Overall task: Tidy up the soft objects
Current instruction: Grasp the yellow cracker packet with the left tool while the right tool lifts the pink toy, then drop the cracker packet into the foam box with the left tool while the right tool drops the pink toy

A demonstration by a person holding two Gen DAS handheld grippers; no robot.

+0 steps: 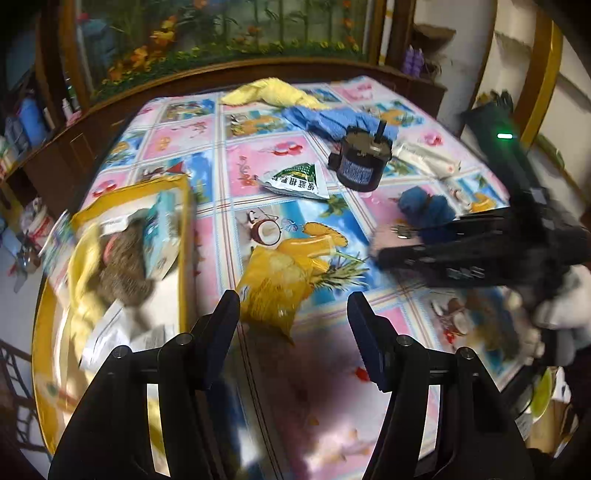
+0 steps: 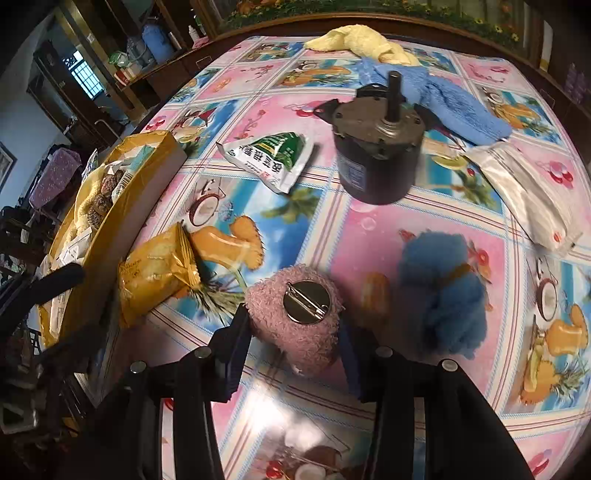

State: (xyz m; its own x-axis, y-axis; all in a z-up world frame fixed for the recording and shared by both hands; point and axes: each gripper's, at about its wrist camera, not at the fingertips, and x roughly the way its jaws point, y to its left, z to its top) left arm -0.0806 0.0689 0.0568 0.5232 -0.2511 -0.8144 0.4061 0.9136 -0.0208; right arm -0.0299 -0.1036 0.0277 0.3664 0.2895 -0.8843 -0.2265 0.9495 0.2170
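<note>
I am pinching the fuzzy pink plush puff with a metal pin-back disc [image 2: 295, 321] in my right gripper [image 2: 291, 332], fingers closing on its soft, light sides at 6 o'clock; my left gripper [image 1: 293, 314] is hanging open, empty

Background as I see it, taking the table [image 2: 369, 236] with its pink-and-blue fruit-print cover as landmark: beyond its far edge runs a dark wooden ledge [image 1: 207, 75], and above that a large panel painted with orange flowers and green stems [image 1: 221, 29]. To the table's left I note dark wooden shelving [image 2: 122, 70] holding bottles and a blue container [image 2: 157, 40], with a bright barred window [image 2: 85, 76] further left; to the right, a white wall [image 1: 476, 55] with gold-coloured trim [image 1: 543, 74].
</note>
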